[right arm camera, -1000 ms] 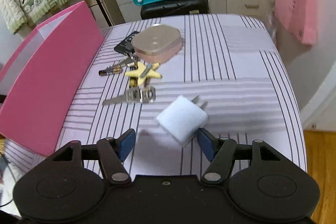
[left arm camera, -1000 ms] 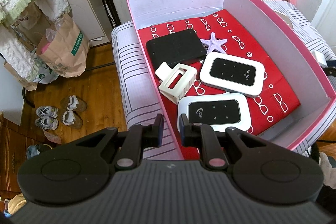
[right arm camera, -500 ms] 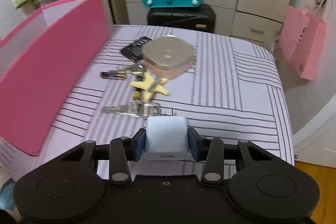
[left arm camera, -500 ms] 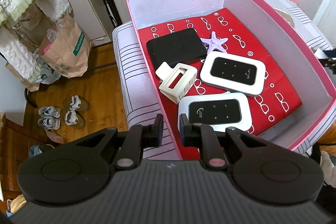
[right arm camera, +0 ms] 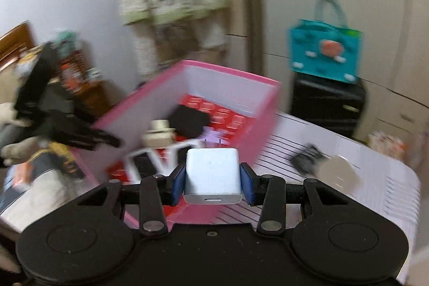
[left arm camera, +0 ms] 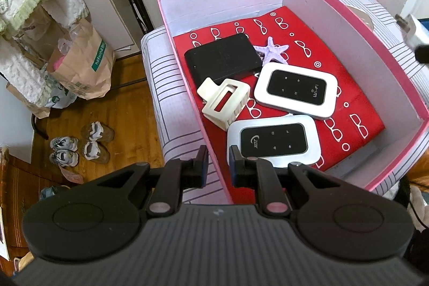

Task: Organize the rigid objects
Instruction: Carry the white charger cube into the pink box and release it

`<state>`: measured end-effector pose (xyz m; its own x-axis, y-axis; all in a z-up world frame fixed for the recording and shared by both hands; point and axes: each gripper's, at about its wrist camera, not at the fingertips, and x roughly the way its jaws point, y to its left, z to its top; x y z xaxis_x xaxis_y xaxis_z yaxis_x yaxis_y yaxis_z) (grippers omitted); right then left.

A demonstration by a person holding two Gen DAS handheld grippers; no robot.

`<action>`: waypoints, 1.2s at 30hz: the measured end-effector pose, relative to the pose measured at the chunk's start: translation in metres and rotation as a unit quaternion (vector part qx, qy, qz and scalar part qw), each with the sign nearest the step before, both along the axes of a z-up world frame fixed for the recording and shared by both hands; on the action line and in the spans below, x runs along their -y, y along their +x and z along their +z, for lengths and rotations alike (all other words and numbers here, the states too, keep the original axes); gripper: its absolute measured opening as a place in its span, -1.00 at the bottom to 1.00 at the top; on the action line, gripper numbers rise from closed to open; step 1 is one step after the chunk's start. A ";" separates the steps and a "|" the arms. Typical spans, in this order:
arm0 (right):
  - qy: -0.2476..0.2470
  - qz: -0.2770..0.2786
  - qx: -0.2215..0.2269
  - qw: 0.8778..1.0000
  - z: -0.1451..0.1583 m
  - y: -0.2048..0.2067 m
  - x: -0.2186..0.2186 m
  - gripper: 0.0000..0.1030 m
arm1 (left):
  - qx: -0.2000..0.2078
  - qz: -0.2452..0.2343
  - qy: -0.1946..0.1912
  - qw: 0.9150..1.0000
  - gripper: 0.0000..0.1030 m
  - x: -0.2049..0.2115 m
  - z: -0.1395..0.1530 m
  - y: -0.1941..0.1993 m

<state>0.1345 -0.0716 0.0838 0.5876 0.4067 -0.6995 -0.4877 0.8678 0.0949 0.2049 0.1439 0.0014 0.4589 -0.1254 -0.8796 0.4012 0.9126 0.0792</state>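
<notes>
Right gripper (right arm camera: 213,185): blue pads pressed on both sides of a white charger block (right arm camera: 213,176), prongs pointing away, held above the striped table (right arm camera: 375,178) beside the near corner of the pink box (right arm camera: 265,109). Left gripper (left arm camera: 217,165): jaws narrow, a small gap between them, straddling the box's near left wall without visibly pinching it. Pink box (left arm camera: 187,87), interior, near to far on the red glasses-print liner (left arm camera: 356,109): white router marked ZZOX (left arm camera: 273,142); cream hair claw clip (left arm camera: 224,103) touching its far left corner; second white router marked Wi-Fi (left arm camera: 296,89); black flat device (left arm camera: 222,58); lilac starfish (left arm camera: 270,51) beside it. Table beyond the box, blurred in the right wrist view: a dark item (right arm camera: 308,156) and a beige rounded case (right arm camera: 339,173). Background: teal tote bag (right arm camera: 325,52) on a black suitcase (right arm camera: 327,106).
</notes>
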 end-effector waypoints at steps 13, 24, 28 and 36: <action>-0.037 0.080 -0.075 0.993 -0.024 0.044 -0.084 -0.07 | -0.023 -0.021 -0.017 0.999 -0.69 0.000 0.001 0.000; -0.062 0.076 -0.141 0.985 -0.069 0.083 -0.121 -0.02 | -0.035 -0.019 -0.023 0.999 -0.68 -0.002 0.001 0.005; -0.035 0.067 -0.106 0.991 -0.055 0.073 -0.110 0.10 | -0.034 -0.026 -0.019 0.999 -0.68 0.000 0.001 0.004; -0.009 -0.017 -0.004 1.000 0.003 0.025 -0.040 0.16 | -0.035 -0.034 -0.025 0.999 -0.66 -0.001 0.002 0.005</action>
<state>0.1593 -0.0319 0.0873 0.5960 0.3742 -0.7105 -0.4571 0.8856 0.0830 0.2101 0.1450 0.0030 0.3858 -0.1979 -0.9011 0.4647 0.8855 0.0045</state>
